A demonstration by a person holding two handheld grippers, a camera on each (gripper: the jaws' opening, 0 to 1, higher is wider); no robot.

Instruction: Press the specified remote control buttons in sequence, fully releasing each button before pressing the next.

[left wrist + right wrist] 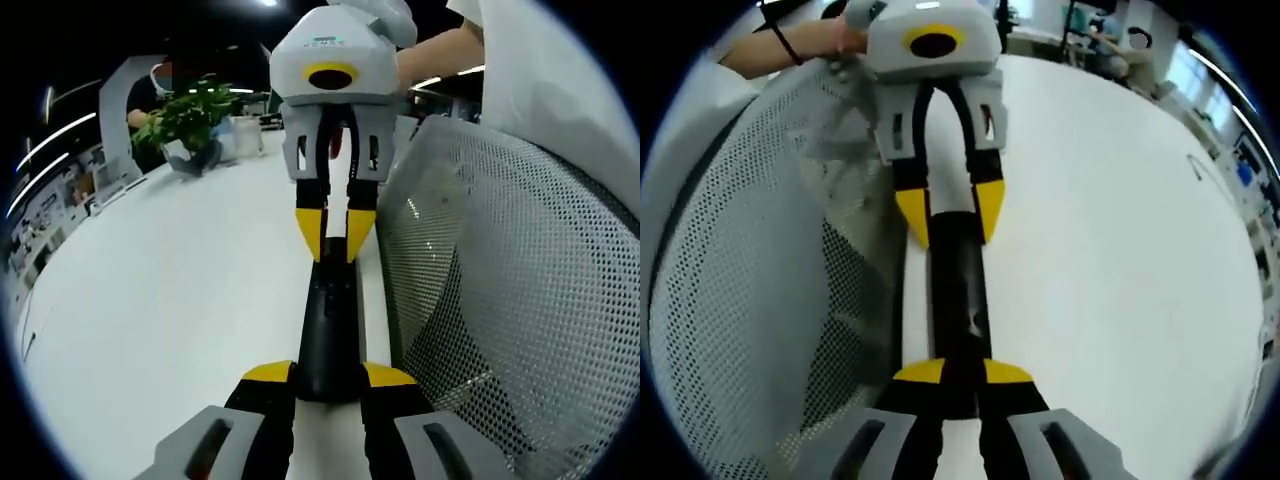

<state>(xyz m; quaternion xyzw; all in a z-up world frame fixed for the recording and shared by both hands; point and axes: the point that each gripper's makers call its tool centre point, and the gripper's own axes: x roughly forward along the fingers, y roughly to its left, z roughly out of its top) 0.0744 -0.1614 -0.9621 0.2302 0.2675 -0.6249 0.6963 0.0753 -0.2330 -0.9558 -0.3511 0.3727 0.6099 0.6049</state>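
Observation:
A long black remote (328,315) lies lengthwise on the white table (170,300). My left gripper (330,375) is shut on its near end, one yellow tip on each side. My right gripper (335,235) comes in from the top of the left gripper view. Its jaws are almost together and its tips sit on the remote's far end. In the right gripper view the remote (958,290) runs under my right gripper (962,372), whose tips rest on its top face. My left gripper (950,215) clamps the far end there. No buttons can be made out.
A grey mesh chair back (510,300) stands close beside the remote, also seen as the mesh chair back (740,300). A potted plant (190,115) sits at the table's far end. A person's arm (435,55) holds the right gripper. Open table (1120,250) lies on the other side.

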